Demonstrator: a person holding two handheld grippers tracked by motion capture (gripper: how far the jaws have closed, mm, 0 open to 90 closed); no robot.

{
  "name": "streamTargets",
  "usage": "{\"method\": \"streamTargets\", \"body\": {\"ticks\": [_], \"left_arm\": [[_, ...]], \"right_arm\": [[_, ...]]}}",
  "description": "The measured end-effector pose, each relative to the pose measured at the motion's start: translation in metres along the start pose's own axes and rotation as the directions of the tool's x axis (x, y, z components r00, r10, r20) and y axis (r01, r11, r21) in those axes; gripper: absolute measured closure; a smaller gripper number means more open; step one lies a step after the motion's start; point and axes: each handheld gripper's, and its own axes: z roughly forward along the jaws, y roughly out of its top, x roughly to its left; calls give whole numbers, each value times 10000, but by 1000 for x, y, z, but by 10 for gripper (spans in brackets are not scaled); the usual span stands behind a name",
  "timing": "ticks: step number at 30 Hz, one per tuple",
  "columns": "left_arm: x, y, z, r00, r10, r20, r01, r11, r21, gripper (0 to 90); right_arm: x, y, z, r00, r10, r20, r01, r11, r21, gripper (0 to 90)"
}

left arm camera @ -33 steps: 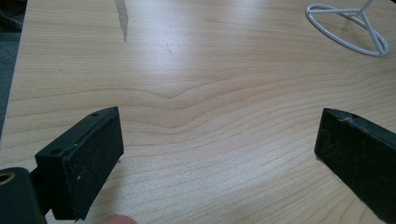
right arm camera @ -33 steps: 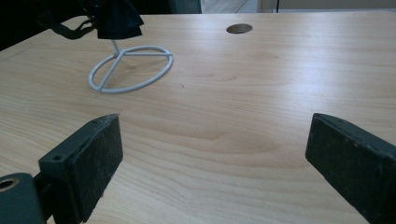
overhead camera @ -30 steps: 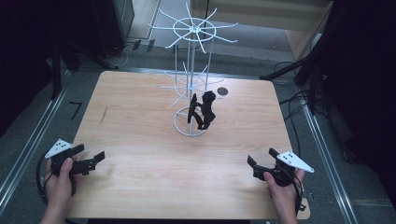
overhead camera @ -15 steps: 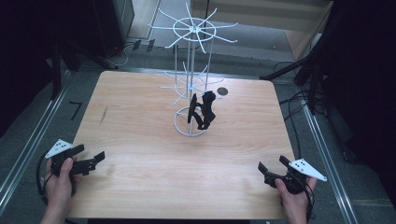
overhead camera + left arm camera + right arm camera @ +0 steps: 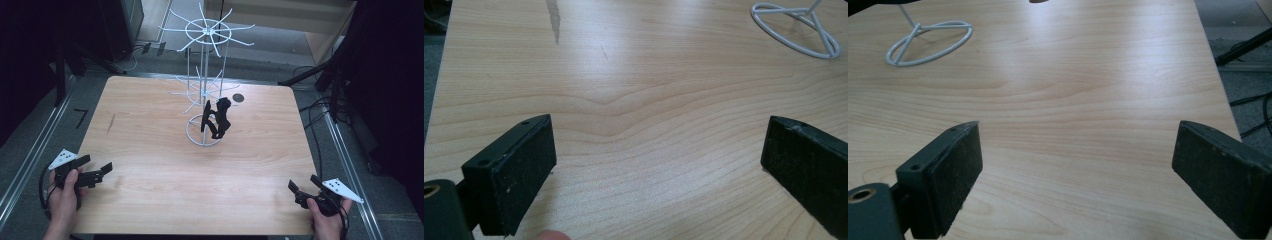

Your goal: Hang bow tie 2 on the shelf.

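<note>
I have the left gripper (image 5: pixel 97 171) low over the near left corner of the table (image 5: pixel 150 130), held in a hand (image 5: pixel 64 192) that comes in from the bottom edge, its jaws pointing toward the table's middle. In the left gripper view its two black pads (image 5: pixel 521 175) stand wide apart with nothing but bare wood between them. The right gripper (image 5: pixel 302 189) sits at the near right corner, gripped by the other hand (image 5: pixel 327 220), angled inward; in the right gripper view its jaws are spread wide too, empty. Neither touches anything. The nearest thing to both is the white wire rack (image 5: pixel 205 90), standing upright on a ring base at the middle of the table toward the far edge, well apart from either gripper. A black object (image 5: pixel 217 119) hangs on the rack's low arms, over the ring; I cannot tell what it is. The table is pale wood with rounded corners and a dark streak (image 5: pixel 110 123) on its left part, plus a small dark disc (image 5: pixel 238 98) just right of the rack. Around it lie grey floor, metal rails and black cables. I count two grippers, one rack, one hanging black object, one disc.
</note>
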Motion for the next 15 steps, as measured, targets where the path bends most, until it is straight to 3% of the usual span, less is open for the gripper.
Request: {"method": "streamTargets", "body": {"ticks": [15], "left_arm": [[0,0,0,10000,-32,-37,31,10000,-24,16]], "right_arm": [[-14,-9,-13,9985,435,333,-432,9990,-86,125]]}}
